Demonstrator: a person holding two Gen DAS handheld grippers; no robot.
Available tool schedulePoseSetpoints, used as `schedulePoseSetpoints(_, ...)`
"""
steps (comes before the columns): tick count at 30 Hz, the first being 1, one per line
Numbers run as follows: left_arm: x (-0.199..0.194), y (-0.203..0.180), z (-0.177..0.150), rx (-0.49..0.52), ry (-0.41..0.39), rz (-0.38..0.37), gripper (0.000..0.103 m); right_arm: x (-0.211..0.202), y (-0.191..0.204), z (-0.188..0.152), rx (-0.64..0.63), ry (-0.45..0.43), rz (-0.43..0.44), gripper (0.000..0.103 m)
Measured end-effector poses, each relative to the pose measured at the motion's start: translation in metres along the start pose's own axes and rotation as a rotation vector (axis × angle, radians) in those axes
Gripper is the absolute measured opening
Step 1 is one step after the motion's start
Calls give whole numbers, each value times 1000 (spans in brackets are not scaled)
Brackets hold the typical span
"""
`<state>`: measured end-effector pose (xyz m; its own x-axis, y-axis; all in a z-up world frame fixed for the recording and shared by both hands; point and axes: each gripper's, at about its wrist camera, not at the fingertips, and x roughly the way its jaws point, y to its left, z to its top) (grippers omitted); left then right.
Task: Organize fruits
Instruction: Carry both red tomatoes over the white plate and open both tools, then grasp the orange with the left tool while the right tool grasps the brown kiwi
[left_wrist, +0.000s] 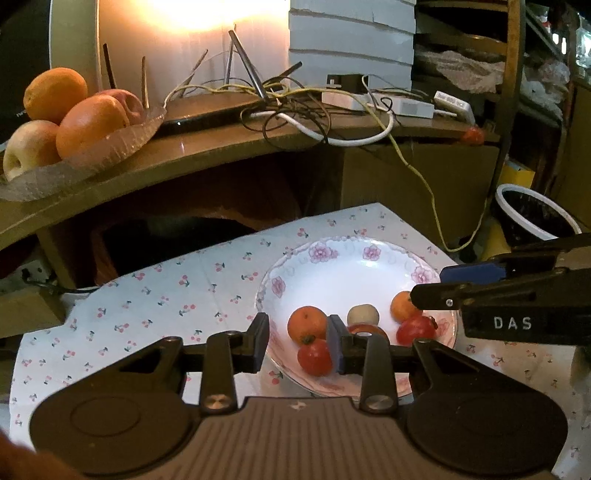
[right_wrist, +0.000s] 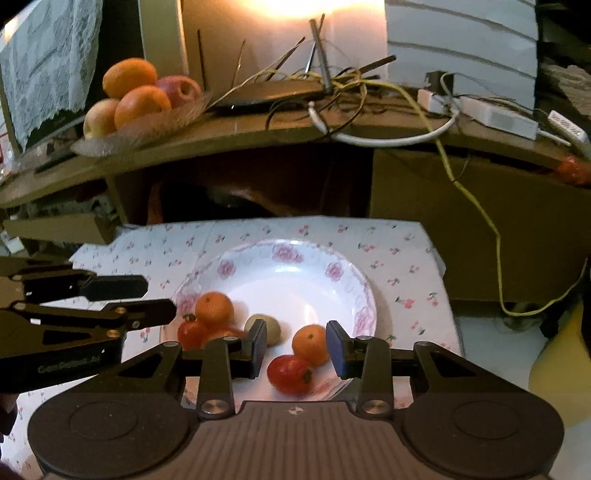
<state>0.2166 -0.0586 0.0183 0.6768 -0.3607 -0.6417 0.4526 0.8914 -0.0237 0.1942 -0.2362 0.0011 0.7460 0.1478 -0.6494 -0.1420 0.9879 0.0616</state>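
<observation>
A white plate with pink flowers (left_wrist: 332, 269) (right_wrist: 295, 266) lies on a cherry-print cloth and holds several small fruits. My left gripper (left_wrist: 297, 341) is open above the plate's near left rim, over an orange mandarin (left_wrist: 306, 323) and a red tomato (left_wrist: 314, 356). My right gripper (right_wrist: 295, 345) is open over the plate's near right part, with a mandarin (right_wrist: 310, 343) and a red tomato (right_wrist: 290, 373) between its fingers. A pale beige fruit (left_wrist: 362, 314) (right_wrist: 271, 326) lies mid-plate. The right gripper also shows in the left wrist view (left_wrist: 432, 284).
A glass dish (left_wrist: 110, 144) with oranges and apples stands on the wooden shelf (left_wrist: 221, 147) behind, beside tangled cables (left_wrist: 295, 110) and white adapters. A small red fruit (left_wrist: 472, 134) sits at the shelf's right end. A dark bowl (left_wrist: 532, 218) stands far right.
</observation>
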Motion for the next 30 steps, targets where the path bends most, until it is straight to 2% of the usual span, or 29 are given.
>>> schedulePoseSetpoints(6,-14,2,1,0,-18,1,40,-10,3,0,7,-15,24,38)
schedulePoseSetpoints(11,-27,5,-10,3,-1,-1,40,-16,14,-3,-11,-6,69,38)
schedulePoseSetpoints(20,-45,10,-42,-2,60,31,40,-20,43,-16,-82,43,134,39)
schedulePoseSetpoints(30,-28,10,-74,11,159,28,40,-14,57,-24,-95,81,148,39)
